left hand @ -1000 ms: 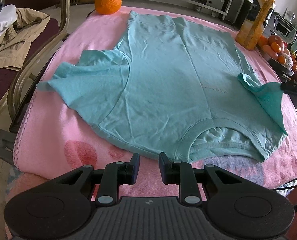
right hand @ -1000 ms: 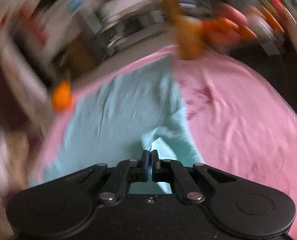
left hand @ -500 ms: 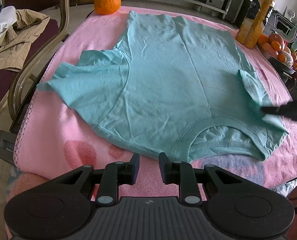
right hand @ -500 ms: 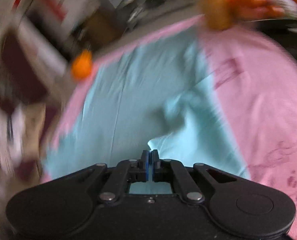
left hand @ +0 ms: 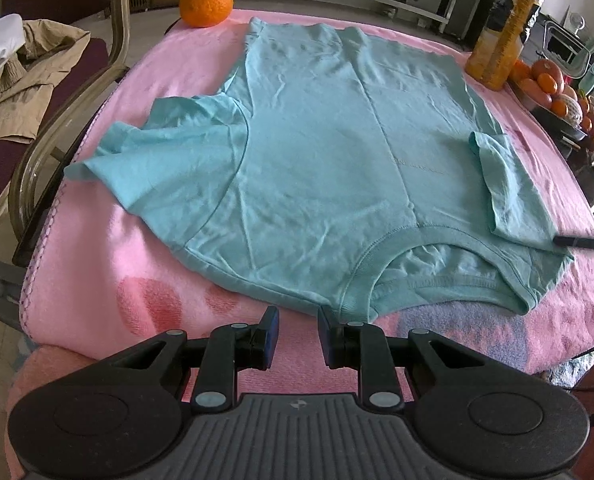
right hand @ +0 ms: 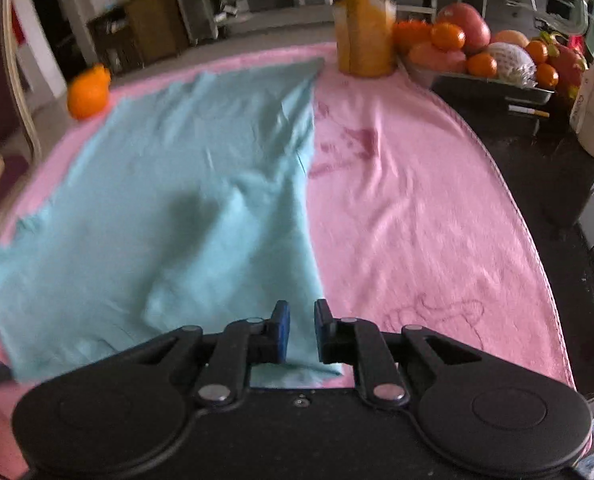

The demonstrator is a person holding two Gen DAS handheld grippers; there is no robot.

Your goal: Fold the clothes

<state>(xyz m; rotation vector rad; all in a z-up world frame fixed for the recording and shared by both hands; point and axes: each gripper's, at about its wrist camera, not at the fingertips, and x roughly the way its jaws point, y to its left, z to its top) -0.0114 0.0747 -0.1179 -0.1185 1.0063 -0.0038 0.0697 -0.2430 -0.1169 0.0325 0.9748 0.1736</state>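
The teal shirt (left hand: pixel 329 152) lies flat on the pink blanket (left hand: pixel 109 288), collar toward the left gripper (left hand: pixel 297 334); its right sleeve (left hand: pixel 505 188) is folded in over the body; the left gripper is a little open and holds nothing; the right gripper (right hand: pixel 301 330) is also parted and empty, above the shirt edge; an orange (left hand: pixel 206 3) and a bottle (left hand: pixel 505 28) stand at the far side.

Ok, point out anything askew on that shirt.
The teal shirt lies lopsided: its right sleeve is folded in over the body, while the left sleeve is spread out, rumpled, toward the blanket's edge.
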